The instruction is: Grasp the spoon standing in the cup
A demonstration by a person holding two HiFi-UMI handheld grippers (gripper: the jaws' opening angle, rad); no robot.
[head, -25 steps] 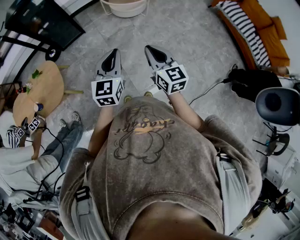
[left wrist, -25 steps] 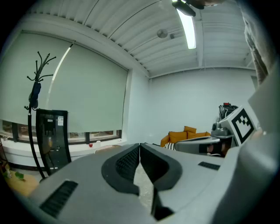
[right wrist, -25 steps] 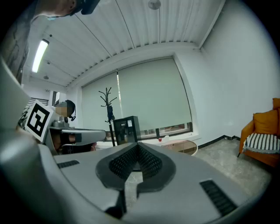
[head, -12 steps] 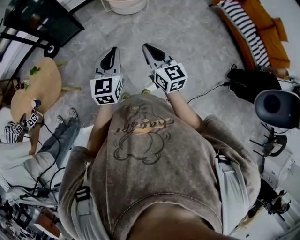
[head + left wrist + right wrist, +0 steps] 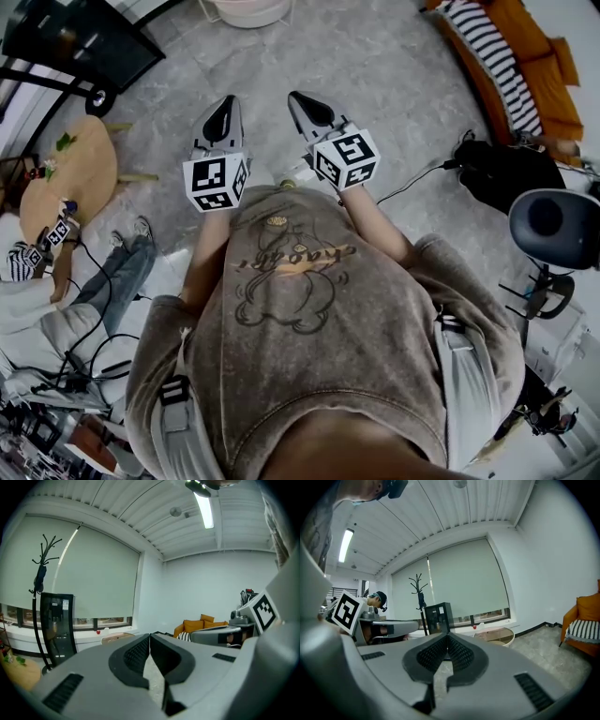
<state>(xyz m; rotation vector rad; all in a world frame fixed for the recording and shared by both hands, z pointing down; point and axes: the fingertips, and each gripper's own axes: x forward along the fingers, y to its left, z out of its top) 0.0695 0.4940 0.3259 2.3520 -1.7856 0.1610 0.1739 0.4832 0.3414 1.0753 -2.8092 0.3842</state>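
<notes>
Grey floor [image 5: 375,75] lies ahead, with an orange sofa [image 5: 544,66] far right and a round wooden table [image 5: 80,173] left. Over the floor the left gripper [image 5: 225,105] and right gripper [image 5: 298,99] hang side by side, jaws pressed together, empty. The spoon and cup, perhaps on that table, are too small to tell.

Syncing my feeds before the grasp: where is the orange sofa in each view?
Head view: orange sofa at top right corner.
Left gripper view: orange sofa right of centre, against the far wall.
Right gripper view: orange sofa cut by the right edge.
Shared landmark: black cabinet, top left in head view, left of centre in both gripper views.
</notes>
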